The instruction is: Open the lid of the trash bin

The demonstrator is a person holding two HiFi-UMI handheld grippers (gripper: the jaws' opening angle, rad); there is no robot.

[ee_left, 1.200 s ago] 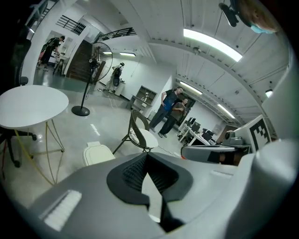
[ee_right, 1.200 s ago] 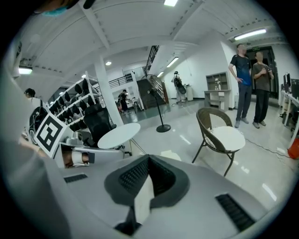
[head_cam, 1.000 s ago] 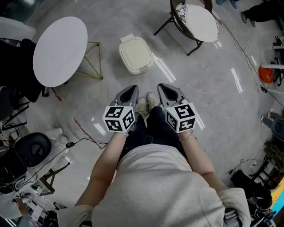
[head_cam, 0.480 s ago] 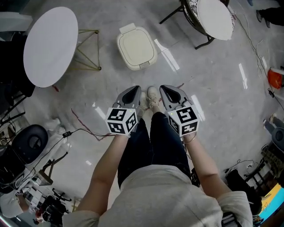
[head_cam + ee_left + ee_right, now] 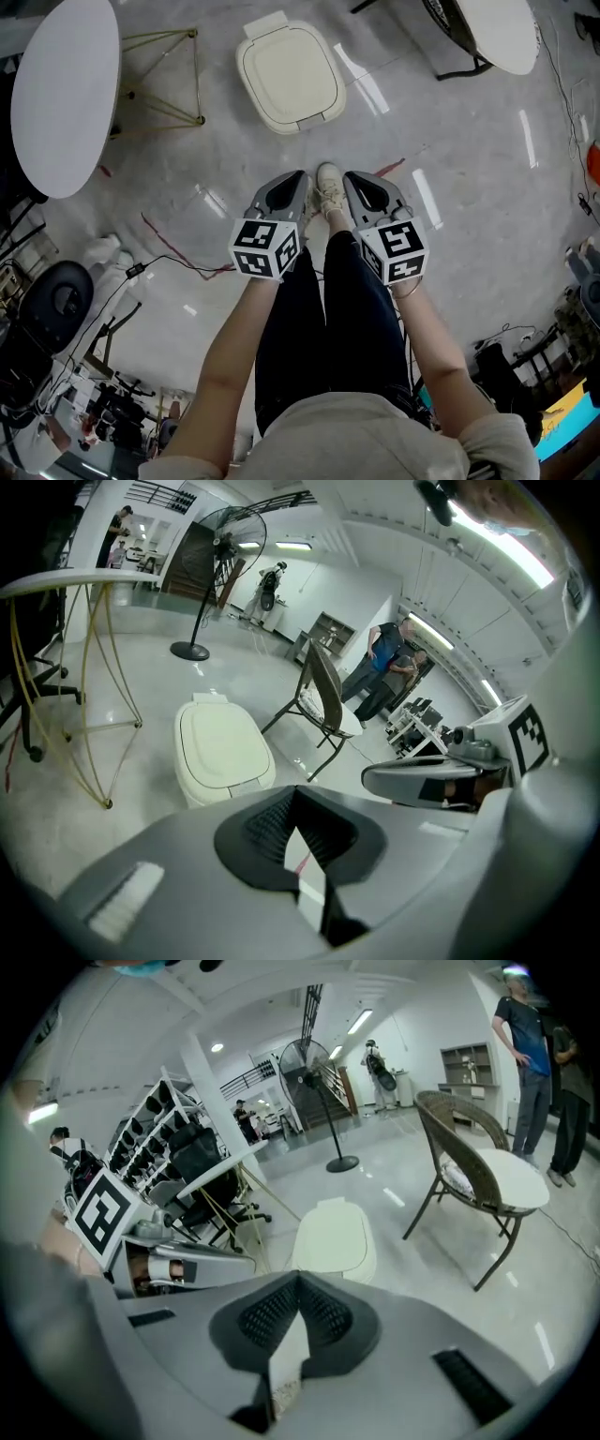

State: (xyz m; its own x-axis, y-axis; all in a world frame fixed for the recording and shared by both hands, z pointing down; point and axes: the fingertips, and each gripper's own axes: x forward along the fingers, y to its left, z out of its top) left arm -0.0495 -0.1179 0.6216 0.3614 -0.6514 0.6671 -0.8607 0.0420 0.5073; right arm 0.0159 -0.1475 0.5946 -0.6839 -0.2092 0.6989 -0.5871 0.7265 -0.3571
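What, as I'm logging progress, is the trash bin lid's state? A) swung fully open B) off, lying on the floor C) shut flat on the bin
C: the cream lid lies flat on the trash bin, with no gap showing.

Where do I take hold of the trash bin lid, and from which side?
Probably the lid's near front edge, approached from the person's side: the hinge block sits on the far edge, so the lid should swing up and away.

Cream trash bin [image 5: 290,77], seemingly lidded.
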